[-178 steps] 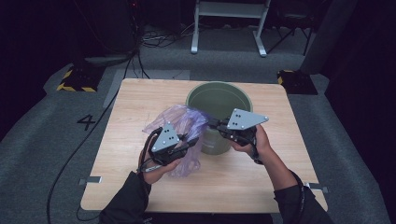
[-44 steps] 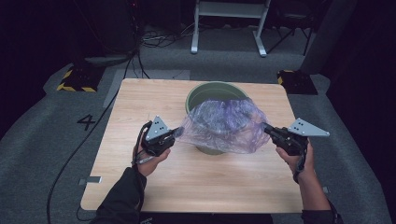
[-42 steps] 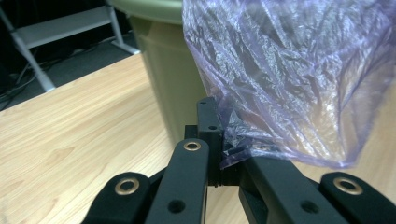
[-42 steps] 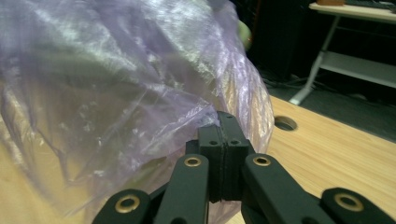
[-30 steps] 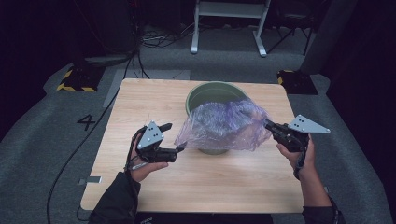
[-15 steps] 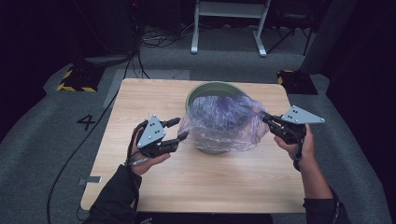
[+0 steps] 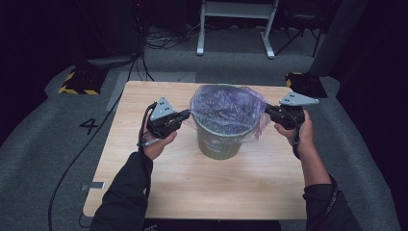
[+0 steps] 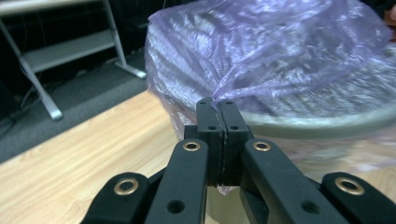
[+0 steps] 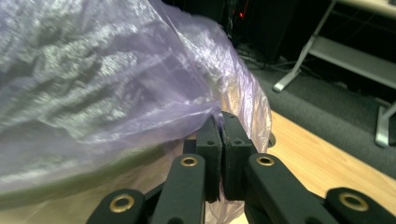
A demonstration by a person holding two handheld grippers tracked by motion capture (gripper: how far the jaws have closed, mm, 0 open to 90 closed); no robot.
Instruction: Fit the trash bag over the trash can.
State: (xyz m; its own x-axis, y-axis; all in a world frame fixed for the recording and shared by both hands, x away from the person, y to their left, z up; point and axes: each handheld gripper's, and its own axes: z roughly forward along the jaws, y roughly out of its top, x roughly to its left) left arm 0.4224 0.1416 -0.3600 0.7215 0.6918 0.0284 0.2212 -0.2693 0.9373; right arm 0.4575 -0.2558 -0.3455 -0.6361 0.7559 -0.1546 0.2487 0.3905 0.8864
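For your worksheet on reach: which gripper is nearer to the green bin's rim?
Left. The left gripper pinches the purple bag right at the green bin rim; the right gripper holds it slightly farther out.

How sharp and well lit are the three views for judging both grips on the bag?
High view: table evenly lit, surroundings dark, both grippers small. Left gripper view: jaws sharp, shut on the purple bag; green bin's rim smeared, film glinting. Right gripper view: the right gripper is sharp, pinching the film; the bag up close is soft and shiny.

Bag (image 7: 226, 108) hides bin (image 7: 219, 142) rim, inside.
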